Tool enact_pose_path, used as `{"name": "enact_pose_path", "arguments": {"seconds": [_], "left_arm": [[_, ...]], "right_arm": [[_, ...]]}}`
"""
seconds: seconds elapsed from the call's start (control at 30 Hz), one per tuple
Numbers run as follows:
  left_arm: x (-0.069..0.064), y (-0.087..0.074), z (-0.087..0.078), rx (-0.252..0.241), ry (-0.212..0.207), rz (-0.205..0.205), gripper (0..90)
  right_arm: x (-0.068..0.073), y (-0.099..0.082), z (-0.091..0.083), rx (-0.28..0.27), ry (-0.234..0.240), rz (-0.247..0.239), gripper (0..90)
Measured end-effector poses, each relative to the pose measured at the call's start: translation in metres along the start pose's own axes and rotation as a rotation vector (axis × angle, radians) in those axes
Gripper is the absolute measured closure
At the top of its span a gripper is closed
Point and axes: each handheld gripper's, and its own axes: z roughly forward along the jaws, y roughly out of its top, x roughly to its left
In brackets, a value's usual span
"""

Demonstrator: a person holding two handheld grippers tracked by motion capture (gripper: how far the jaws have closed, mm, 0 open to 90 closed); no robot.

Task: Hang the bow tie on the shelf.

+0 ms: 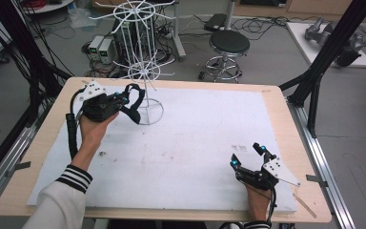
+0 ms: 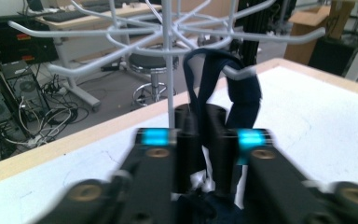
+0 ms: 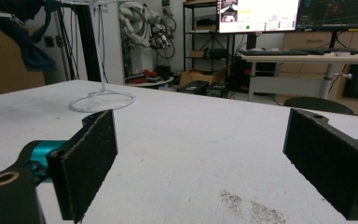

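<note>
A white wire rack [image 1: 143,71] stands on its ring base at the back left of the white mat [image 1: 195,138]. A dark blue strap [image 1: 134,102] loops over one of the rack's lower hooks [image 2: 242,71]. My left gripper [image 1: 124,98] is level with that hook, and in the left gripper view the strap [image 2: 244,88] runs down between its two close-set jaws, which are shut on it. My right gripper [image 1: 249,155] rests low on the mat at the front right. It stands open, with nothing between its pads [image 3: 93,154]. The right gripper view has the rack's base [image 3: 102,100] far off.
The mat covers a wooden table [image 1: 286,124]. A thin wooden stick [image 1: 305,205] lies at the table's front right corner. Dark specks [image 1: 238,148] mark the mat near my right gripper. Behind the table stand a black stool [image 1: 228,45] and cables; black frame posts [image 1: 329,52] flank it.
</note>
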Motion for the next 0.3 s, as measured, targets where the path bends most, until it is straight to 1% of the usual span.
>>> {"name": "enact_pose_path", "arguments": {"seconds": [0.03,0.1,0.13,0.17,0.2,0.23,0.27,0.3], "left_arm": [[-0.001,-0.002,0.002,0.014,0.007,0.009,66.3],[0.0,-0.006,0.003,0.012,0.017,0.007,45.3],[0.0,-0.006,0.003,0.012,0.017,0.007,39.0],[0.001,-0.008,0.003,0.011,0.014,0.001,39.0],[0.002,-0.011,0.002,0.012,0.006,0.0,34.8],[0.003,-0.015,0.0,0.01,-0.006,-0.007,27.0],[0.004,-0.019,-0.002,0.003,-0.016,-0.006,24.4],[0.004,-0.019,-0.002,0.003,-0.016,-0.006,22.1]], "right_arm": [[0.0,0.0,0.0,0.0,0.0,0.001,8.9],[0.0,0.0,0.0,0.0,0.001,-0.001,8.9],[0.0,0.0,0.0,0.0,0.002,-0.002,8.9],[0.0,0.0,0.0,0.0,0.002,-0.002,8.9],[0.0,0.0,0.0,-0.002,0.001,-0.001,8.9],[0.0,0.0,0.0,-0.001,0.001,-0.003,8.9],[0.0,0.0,0.0,-0.001,0.001,-0.003,8.9],[0.0,0.0,0.0,-0.002,0.001,-0.004,8.9]]}}
